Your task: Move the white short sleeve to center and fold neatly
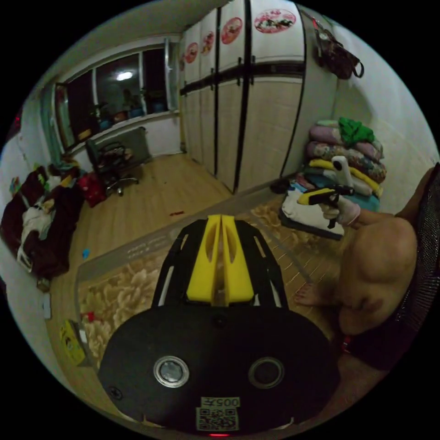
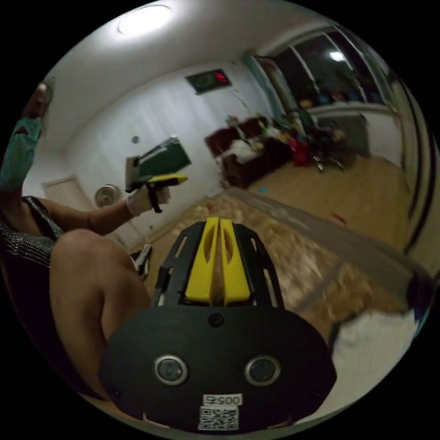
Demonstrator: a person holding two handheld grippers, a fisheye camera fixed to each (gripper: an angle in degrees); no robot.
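The left gripper (image 1: 221,220) is hovering over the patterned rug (image 1: 123,288), jaws pressed together on nothing. The right gripper (image 2: 218,223) is likewise closed and empty, held in the air. White cloth (image 2: 376,348) is lying on the rug's edge, below the right gripper; whether it is the short sleeve cannot be told.
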